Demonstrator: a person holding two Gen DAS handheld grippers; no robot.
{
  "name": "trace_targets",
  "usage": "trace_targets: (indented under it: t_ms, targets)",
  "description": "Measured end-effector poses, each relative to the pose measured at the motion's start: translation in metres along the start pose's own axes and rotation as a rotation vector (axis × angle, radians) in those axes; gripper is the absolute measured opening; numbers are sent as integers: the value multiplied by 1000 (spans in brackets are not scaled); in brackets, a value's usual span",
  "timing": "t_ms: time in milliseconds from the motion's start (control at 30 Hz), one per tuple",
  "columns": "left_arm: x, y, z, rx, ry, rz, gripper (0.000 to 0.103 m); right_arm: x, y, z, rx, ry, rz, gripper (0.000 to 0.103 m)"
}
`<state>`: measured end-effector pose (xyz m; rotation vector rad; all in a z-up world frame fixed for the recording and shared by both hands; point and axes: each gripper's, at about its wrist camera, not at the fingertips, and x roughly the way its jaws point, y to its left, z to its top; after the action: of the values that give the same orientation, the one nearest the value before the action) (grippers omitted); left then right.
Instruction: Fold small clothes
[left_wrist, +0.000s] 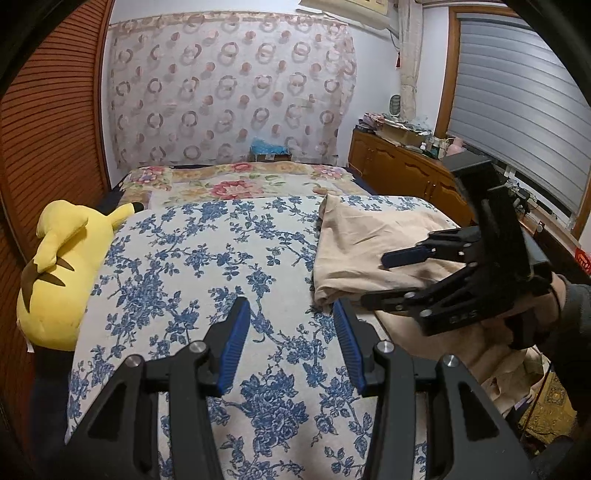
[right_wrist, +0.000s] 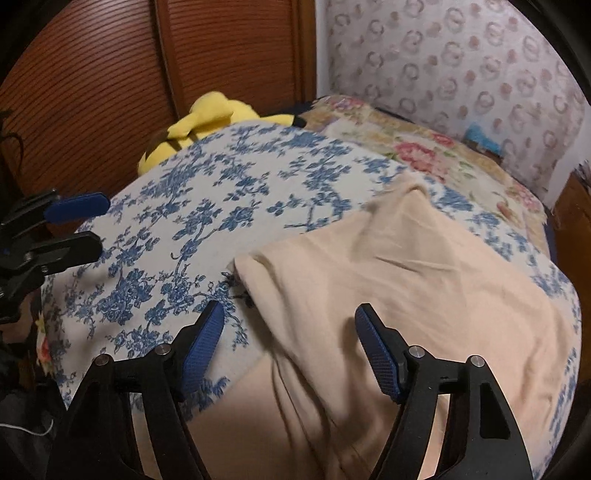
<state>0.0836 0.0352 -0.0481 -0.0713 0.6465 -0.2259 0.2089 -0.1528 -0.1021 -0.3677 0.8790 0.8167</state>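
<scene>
A beige garment (left_wrist: 369, 243) lies rumpled on the right side of the bed with the blue-flowered cover (left_wrist: 192, 280); it fills the lower right of the right wrist view (right_wrist: 406, 295) and hangs over the near edge. My left gripper (left_wrist: 291, 317) is open and empty above the cover, its right finger close to the garment's left edge. My right gripper (right_wrist: 290, 321) is open and empty, hovering over the garment's near left part. It shows from the side in the left wrist view (left_wrist: 376, 275), and the left gripper shows in the right wrist view (right_wrist: 96, 225).
A yellow plush toy (left_wrist: 59, 273) lies at the bed's left edge beside a brown slatted wardrobe (left_wrist: 48, 129). A pink-flowered blanket (left_wrist: 236, 184) covers the far end. A wooden cabinet (left_wrist: 399, 166) with clutter stands at the right under a window with blinds (left_wrist: 517, 110).
</scene>
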Motion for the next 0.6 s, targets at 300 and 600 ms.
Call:
trace_targets:
  t_ms: [300,600]
  targets:
    - [3,1,-6,-3,13,-10,45,29,10,4,-85,64,-61,43]
    - [7,-9,-10,17,31,-29,45,-25,-28,9,31,-89,-90,5]
